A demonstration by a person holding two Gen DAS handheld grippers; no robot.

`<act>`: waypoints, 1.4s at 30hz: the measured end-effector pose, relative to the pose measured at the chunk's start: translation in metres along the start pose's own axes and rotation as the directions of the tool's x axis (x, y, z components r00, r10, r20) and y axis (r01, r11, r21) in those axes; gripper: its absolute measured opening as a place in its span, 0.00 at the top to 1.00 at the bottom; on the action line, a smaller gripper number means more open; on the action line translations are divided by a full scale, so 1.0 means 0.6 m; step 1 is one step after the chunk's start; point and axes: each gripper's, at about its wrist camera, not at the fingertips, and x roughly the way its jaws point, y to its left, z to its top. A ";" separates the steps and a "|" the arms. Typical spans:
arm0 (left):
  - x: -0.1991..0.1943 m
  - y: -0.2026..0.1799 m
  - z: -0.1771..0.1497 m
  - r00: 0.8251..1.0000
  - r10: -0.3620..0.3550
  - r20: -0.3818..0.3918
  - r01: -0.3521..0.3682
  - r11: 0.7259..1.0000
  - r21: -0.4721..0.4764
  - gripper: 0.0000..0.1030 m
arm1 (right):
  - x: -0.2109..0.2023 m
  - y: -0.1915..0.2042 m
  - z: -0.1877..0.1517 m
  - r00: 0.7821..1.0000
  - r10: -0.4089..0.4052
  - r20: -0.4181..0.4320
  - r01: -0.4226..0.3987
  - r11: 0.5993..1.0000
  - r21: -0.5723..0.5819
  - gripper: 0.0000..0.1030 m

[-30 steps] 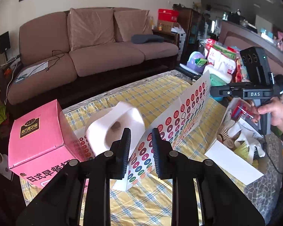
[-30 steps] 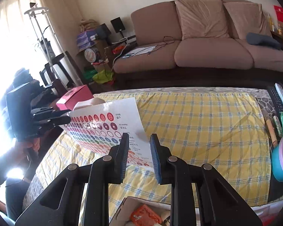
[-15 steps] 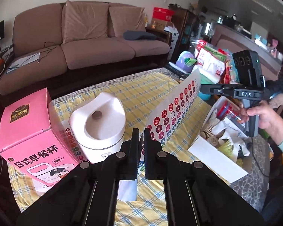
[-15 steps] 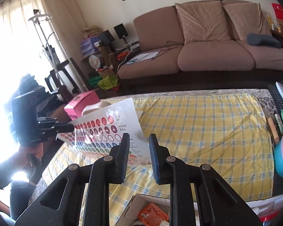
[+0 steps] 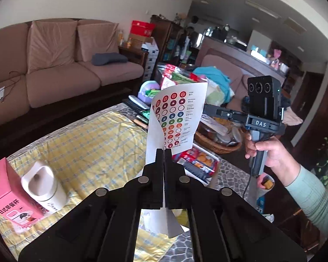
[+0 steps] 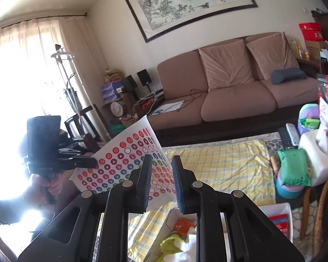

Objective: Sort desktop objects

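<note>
My left gripper: jaws pressed together, pinching sticker sheet at one edge. My right gripper: jaws narrowly apart, sheet's other edge between them; whether pads press it, cannot tell. Sheet is held in air between both grippers, above yellow checked cloth. Pink box and white cup stand on cloth, touching.

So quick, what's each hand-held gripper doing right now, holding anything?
Left hand-held gripper: shut on the sticker sheet.
Right hand-held gripper: jaws slightly apart; the sheet's edge runs between them, but a grip cannot be told.
</note>
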 end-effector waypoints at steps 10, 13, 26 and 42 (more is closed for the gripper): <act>0.201 -0.043 -0.001 0.960 -0.115 -0.254 0.070 0.981 -0.181 1.00 | -0.089 -0.128 -0.087 0.977 -0.131 -0.168 0.165 0.966 0.202 0.81; 0.290 -0.007 -0.033 0.922 -0.111 -0.372 0.008 0.963 -0.268 1.00 | -0.049 -0.188 -0.142 0.939 -0.175 -0.298 0.256 0.930 0.262 0.81; 0.421 0.030 -0.075 0.859 0.216 -0.463 -0.230 0.973 0.026 0.62 | 0.020 -0.248 -0.204 0.852 -0.328 -0.408 0.423 0.890 0.168 0.72; 0.304 0.027 -0.126 0.921 0.061 -0.384 -0.132 0.978 -0.163 0.41 | 0.004 -0.190 -0.262 0.799 -0.290 -0.526 0.407 0.906 0.118 0.63</act>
